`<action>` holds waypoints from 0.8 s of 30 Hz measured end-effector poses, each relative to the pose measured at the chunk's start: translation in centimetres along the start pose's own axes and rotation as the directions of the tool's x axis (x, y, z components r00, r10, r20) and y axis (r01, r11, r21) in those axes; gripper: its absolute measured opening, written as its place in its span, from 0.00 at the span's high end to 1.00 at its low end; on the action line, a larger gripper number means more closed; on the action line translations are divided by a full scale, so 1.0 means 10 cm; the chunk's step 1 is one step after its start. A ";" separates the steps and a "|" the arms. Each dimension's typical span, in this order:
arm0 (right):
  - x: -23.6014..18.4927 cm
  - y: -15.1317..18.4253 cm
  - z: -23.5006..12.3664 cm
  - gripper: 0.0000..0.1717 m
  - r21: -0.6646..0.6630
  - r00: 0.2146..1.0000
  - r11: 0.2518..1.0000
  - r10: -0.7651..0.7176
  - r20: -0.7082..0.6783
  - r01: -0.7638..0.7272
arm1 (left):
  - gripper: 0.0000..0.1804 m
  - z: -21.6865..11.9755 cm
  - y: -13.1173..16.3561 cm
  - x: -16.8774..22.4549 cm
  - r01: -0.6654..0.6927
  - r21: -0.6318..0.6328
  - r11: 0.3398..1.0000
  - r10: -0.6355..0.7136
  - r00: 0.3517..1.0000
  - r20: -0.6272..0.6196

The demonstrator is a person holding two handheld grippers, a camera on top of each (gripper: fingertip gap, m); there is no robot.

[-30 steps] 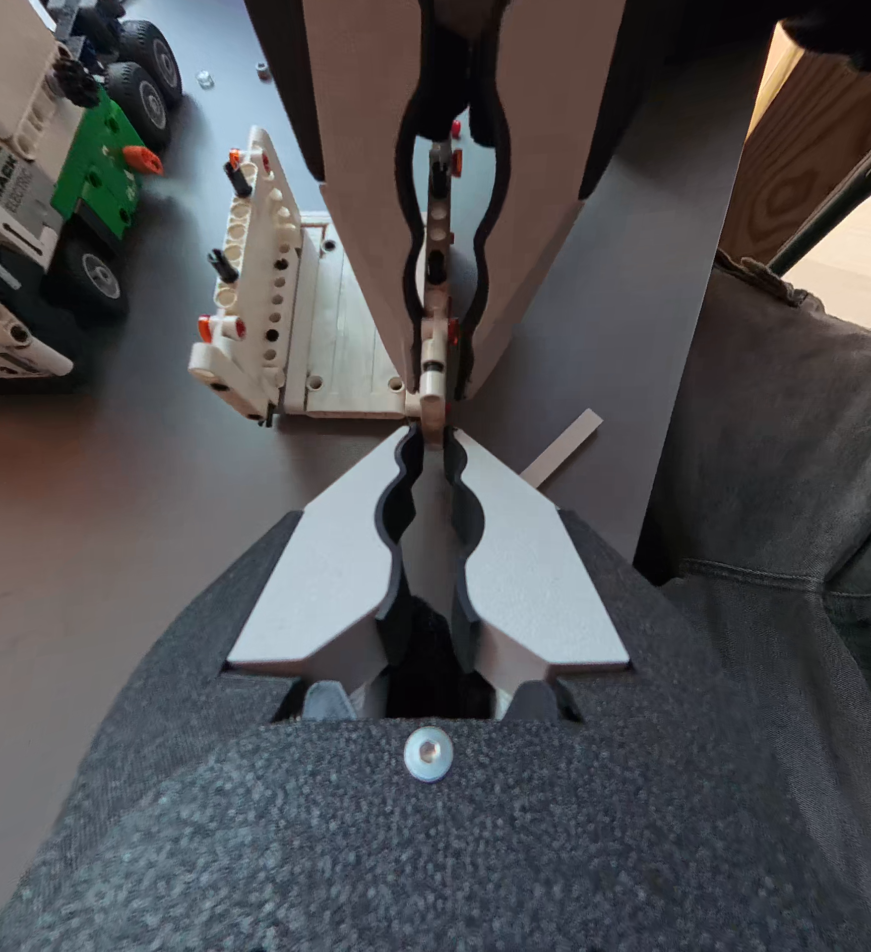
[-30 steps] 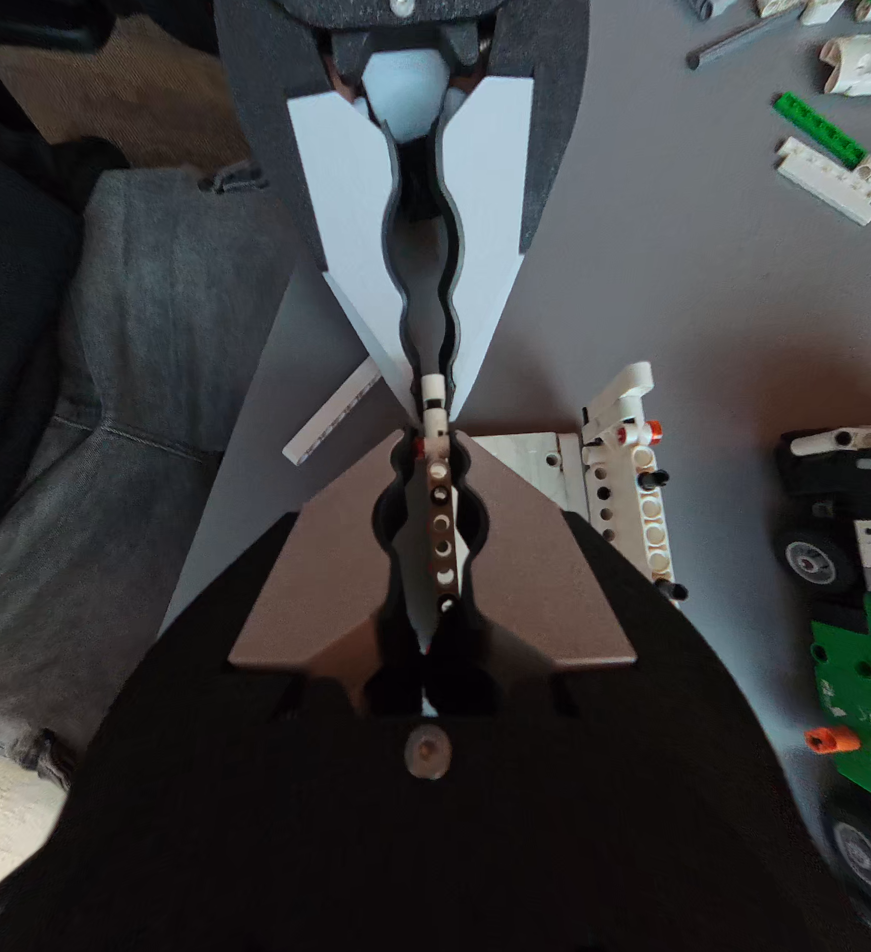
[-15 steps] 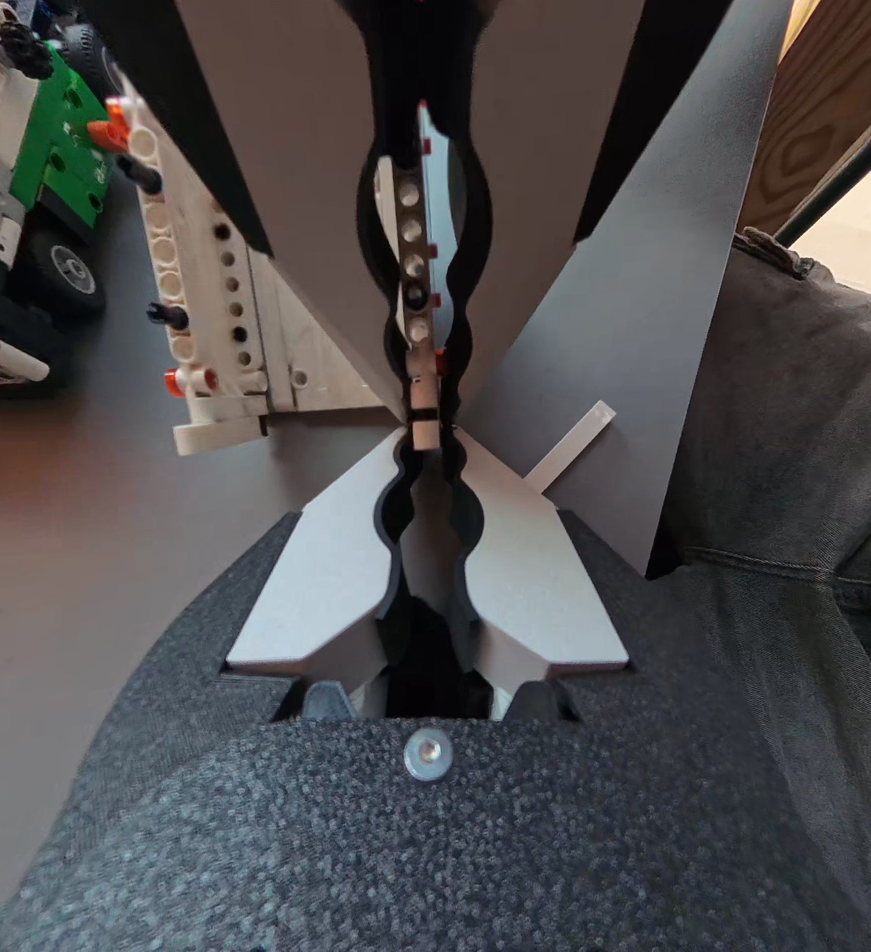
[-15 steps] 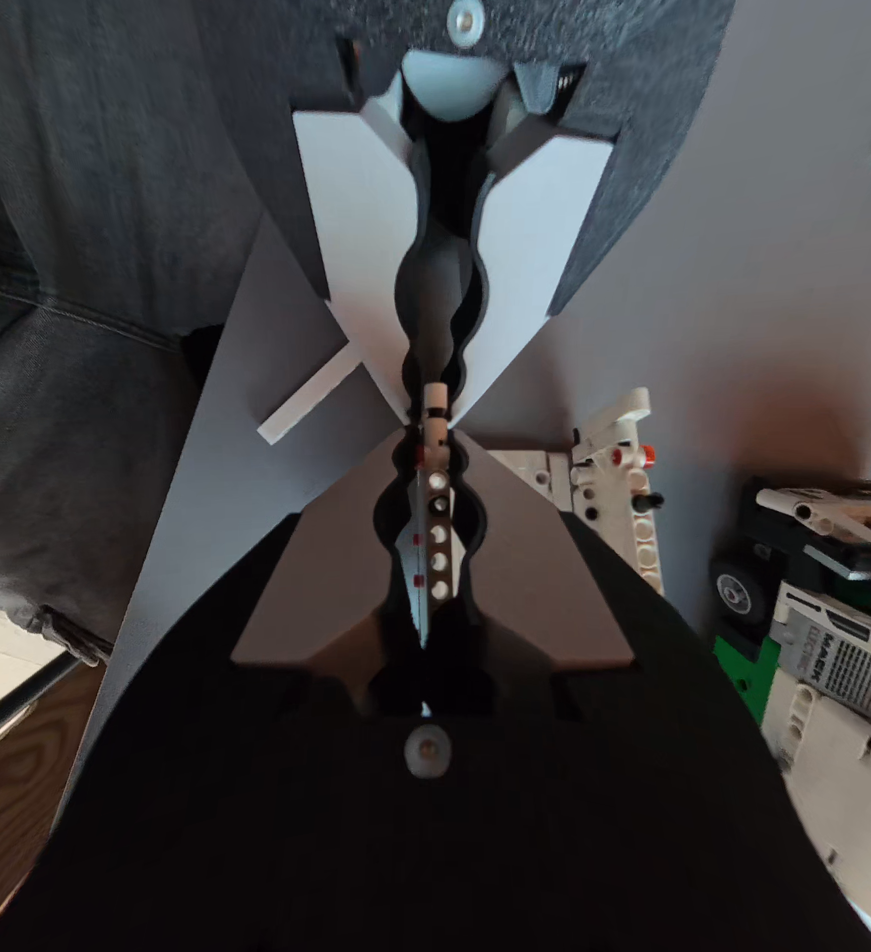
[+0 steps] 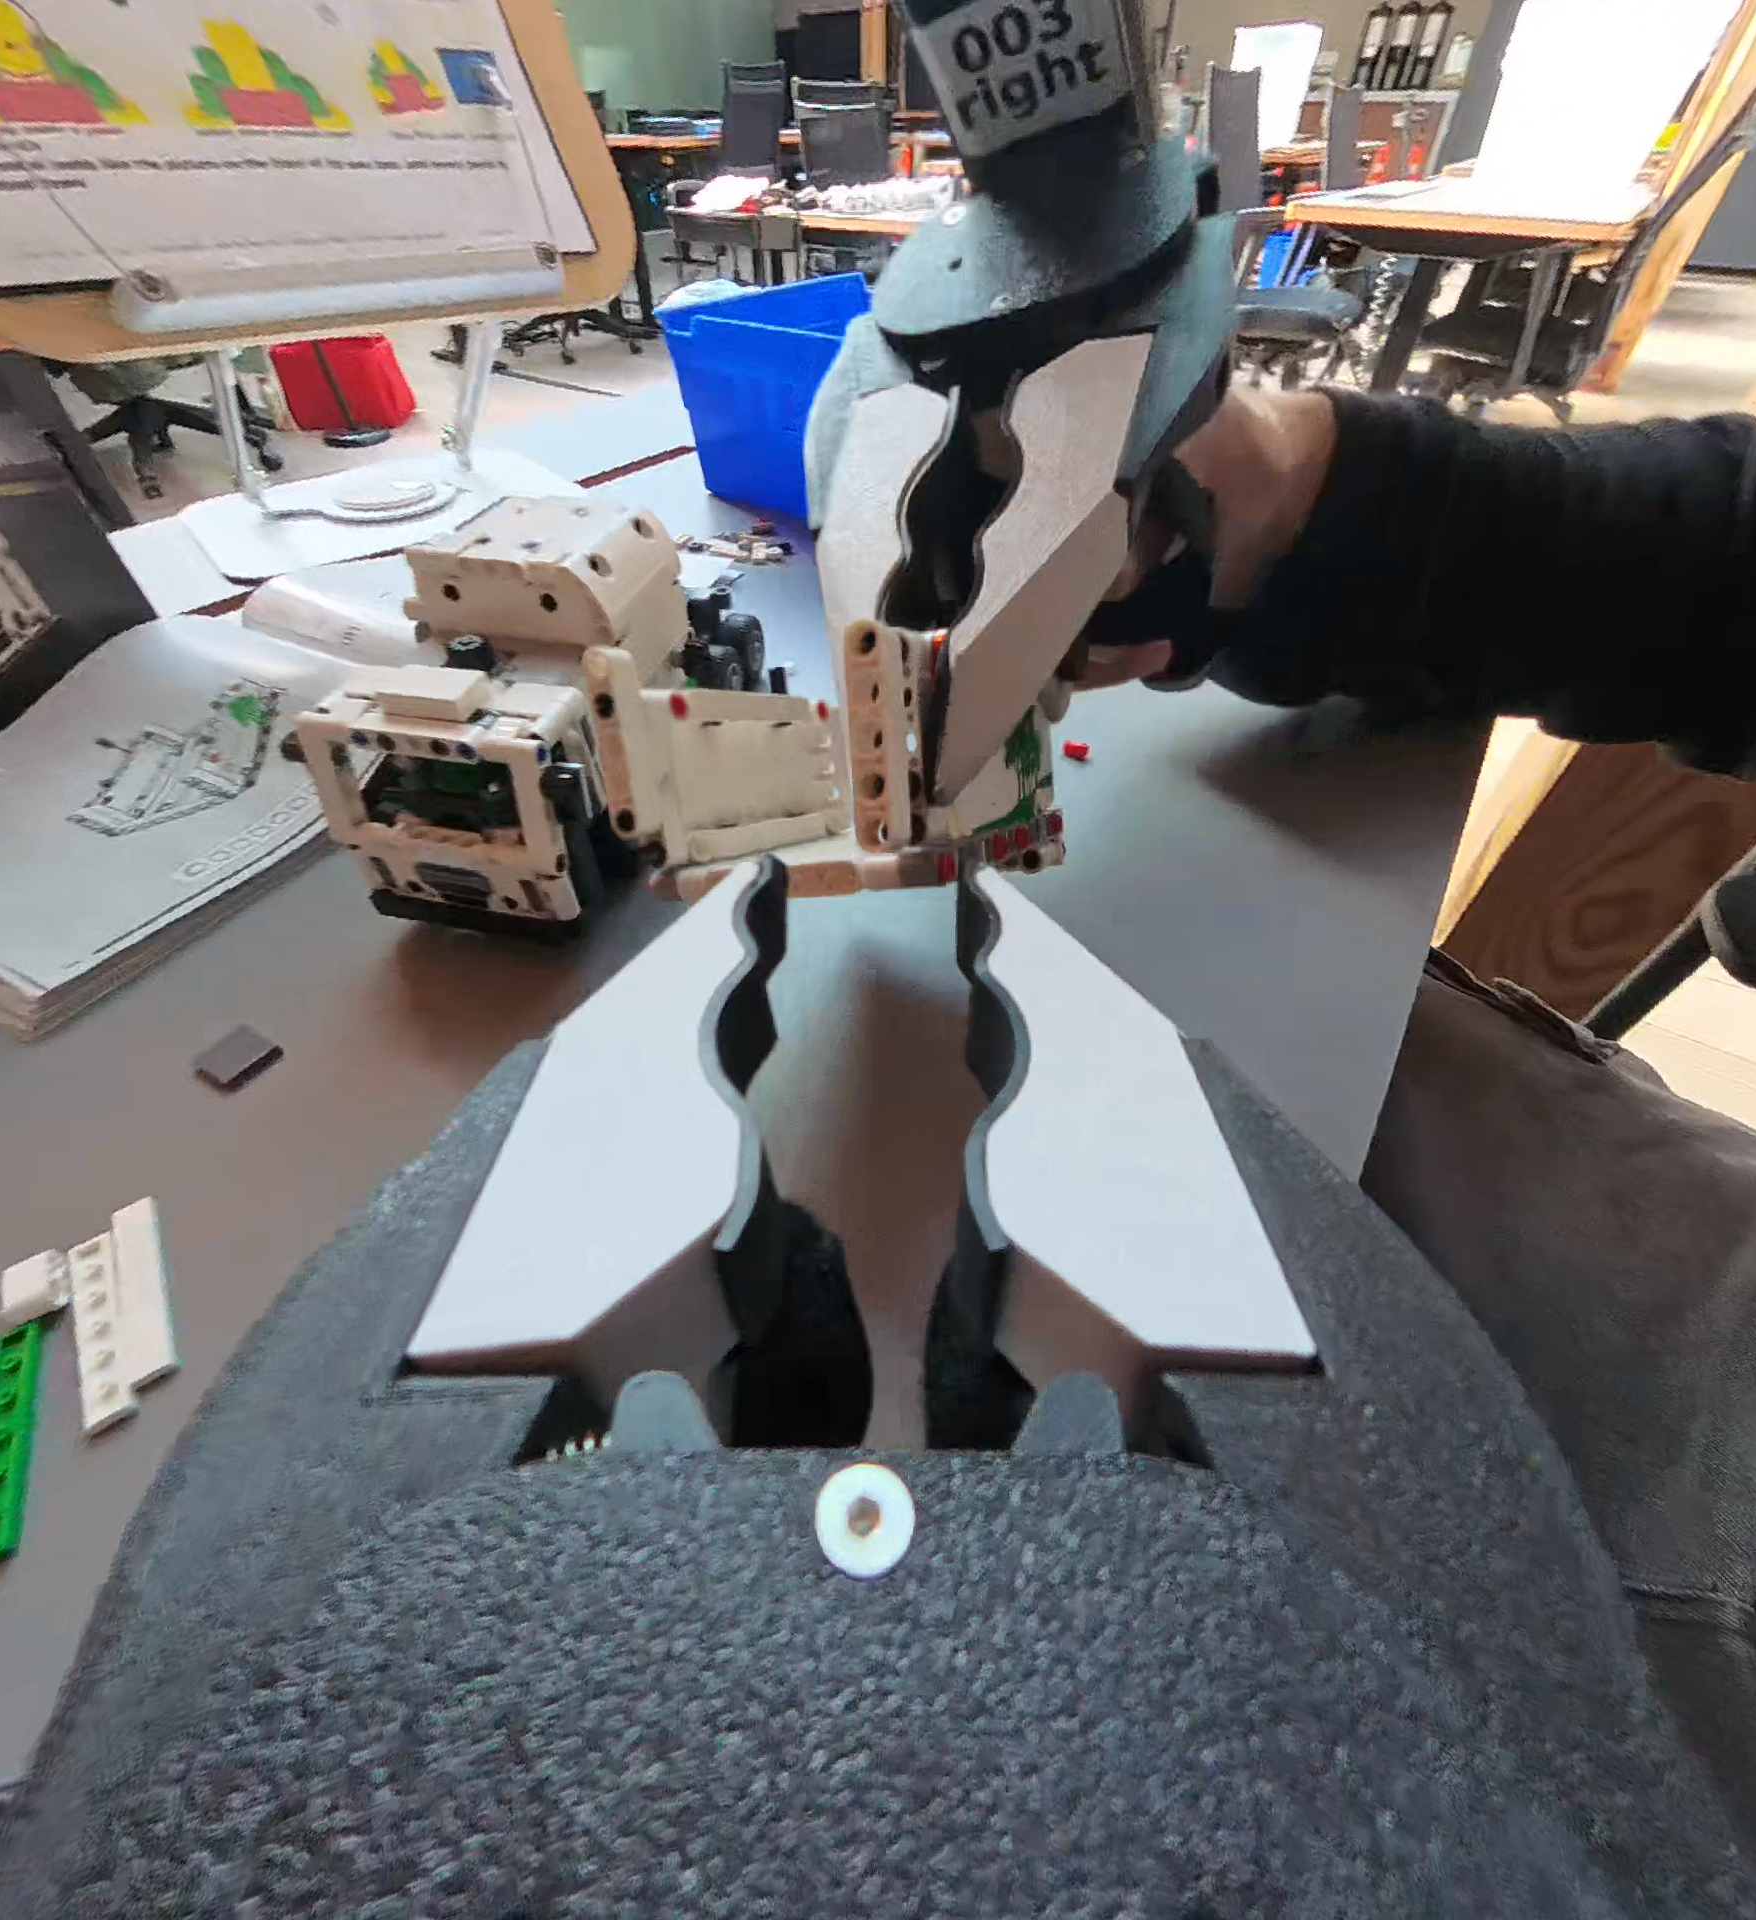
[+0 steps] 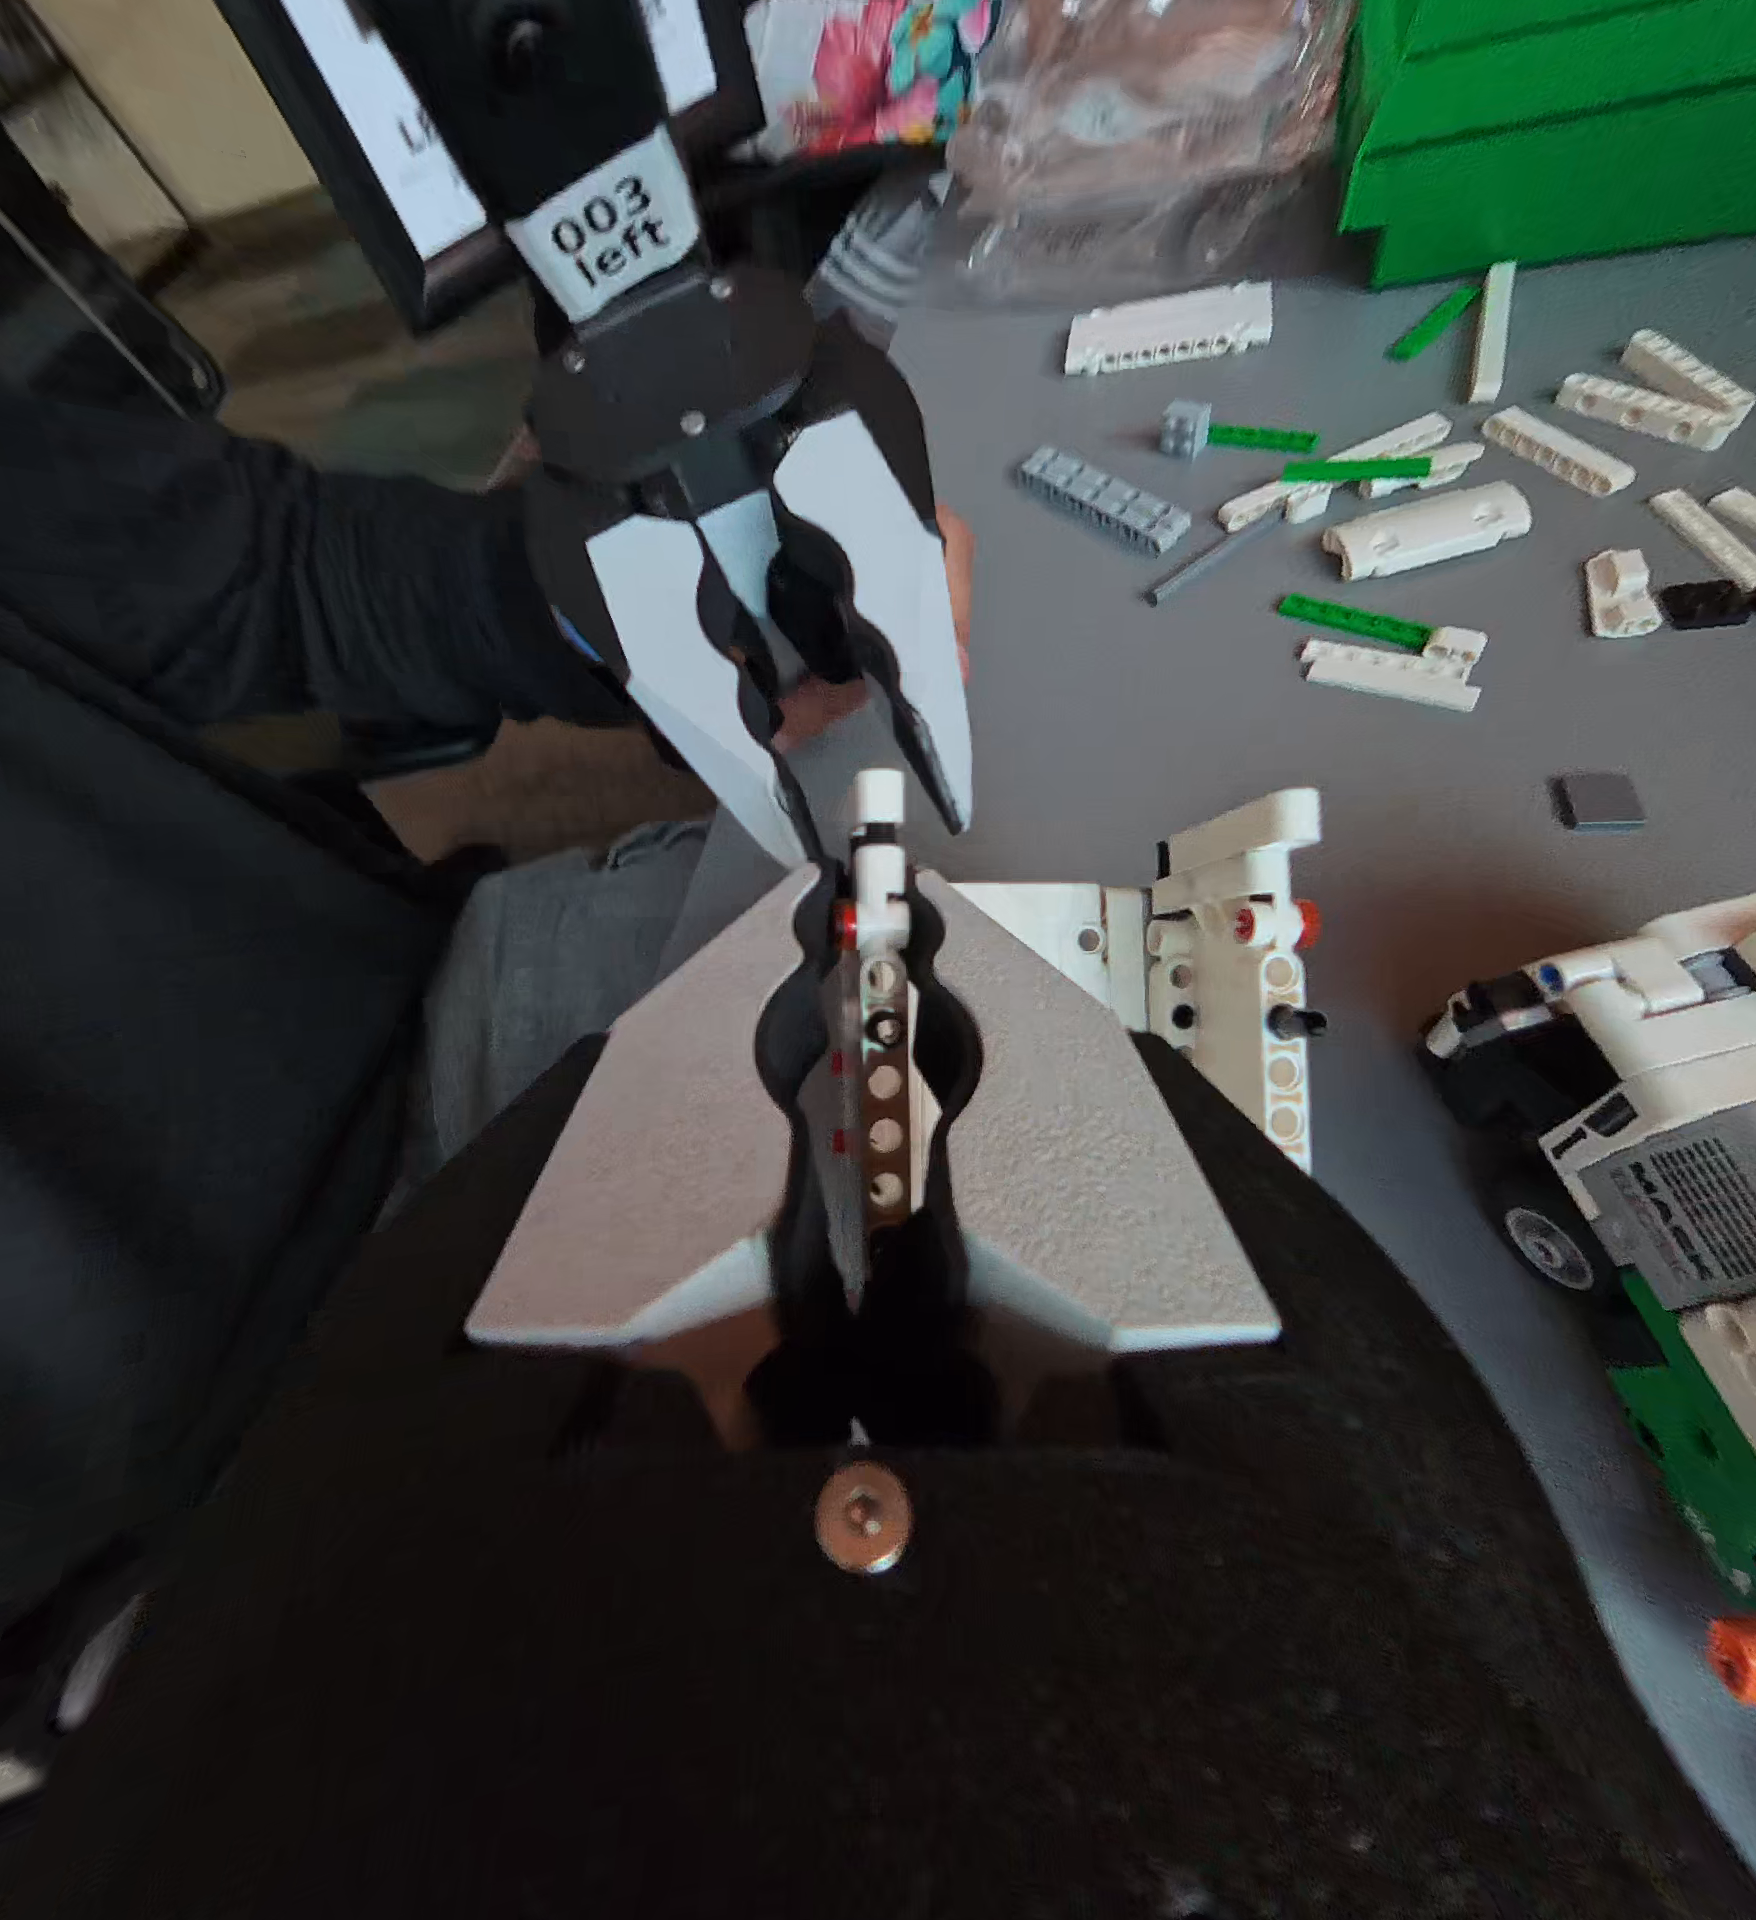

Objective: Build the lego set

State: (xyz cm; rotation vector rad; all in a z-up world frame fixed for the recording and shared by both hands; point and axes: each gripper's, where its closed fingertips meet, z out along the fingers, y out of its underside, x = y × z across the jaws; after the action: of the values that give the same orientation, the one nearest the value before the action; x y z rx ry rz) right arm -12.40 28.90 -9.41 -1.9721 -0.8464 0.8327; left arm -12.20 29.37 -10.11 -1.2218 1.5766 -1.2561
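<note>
My right gripper [image 6: 876,894] is shut on a white toy-brick assembly. Its pads press a white beam with holes [image 6: 884,1101] and a thin panel beside it. The rest of the assembly [image 6: 1238,956] hangs to the right, just above the grey table [image 6: 1217,748]. In the left wrist view the right gripper [image 5: 921,816] comes down from above onto the same assembly [image 5: 739,769]. My left gripper [image 5: 866,883] is open, its tips just below the assembly's bottom bar. In the right wrist view the left gripper [image 6: 879,826] stands open around the white end pin [image 6: 876,800] without pressing it.
A white and green toy truck [image 5: 479,769] stands on the table left of the assembly; it also shows in the right wrist view [image 6: 1632,1091]. An instruction booklet [image 5: 95,810], a blue bin [image 5: 760,395], loose white and green parts [image 6: 1425,520], a green box [image 6: 1580,125]. Less than 4 cm separates the two grippers' tips.
My left gripper was shut on the assembly's end pin; it has let go, opened and drawn back a little. Both grippers have tilted up. The right gripper keeps its hold.
</note>
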 end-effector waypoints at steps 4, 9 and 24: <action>0.09 -0.22 -0.03 0.95 0.208 0.996 0.974 0.091 -0.002 -0.088 | 0.60 -0.01 0.04 -0.03 0.140 0.003 0.990 -0.140 0.990 -0.003; -0.05 -0.42 -0.08 0.95 0.367 0.984 0.916 0.124 0.124 -0.162 | 0.24 0.14 0.08 -0.16 0.194 -0.004 0.981 -0.194 0.980 0.041; -0.11 -0.56 -0.14 0.95 0.552 0.984 0.816 0.112 0.141 -0.172 | 0.48 0.12 -0.31 -0.13 0.356 0.253 0.900 -0.324 0.932 -0.161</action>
State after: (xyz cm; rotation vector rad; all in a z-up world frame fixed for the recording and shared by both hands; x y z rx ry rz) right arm -13.28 29.94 -3.68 -1.4814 -0.4318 1.1315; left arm -10.09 30.18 -7.35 -1.2946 1.2385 -1.7377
